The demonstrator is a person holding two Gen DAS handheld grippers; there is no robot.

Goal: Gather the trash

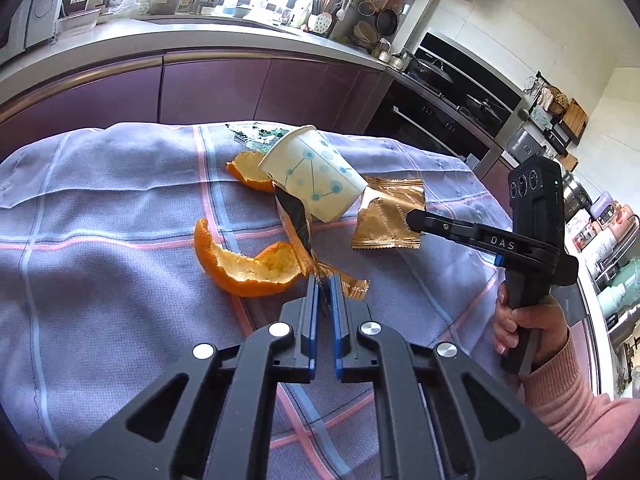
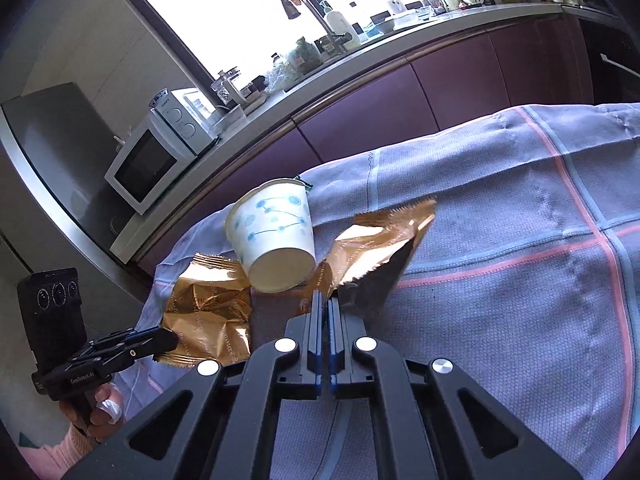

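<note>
Left tool (image 1: 325,280) on wrapper (image 1: 354,287), cup (image 1: 316,176) tipped

A lilac checked cloth (image 1: 120,208) covers the desk; at frame centre lie orange peels (image 1: 248,268), a tipped paper cup (image 1: 316,176) and gold wrappers (image 1: 390,220).
</note>
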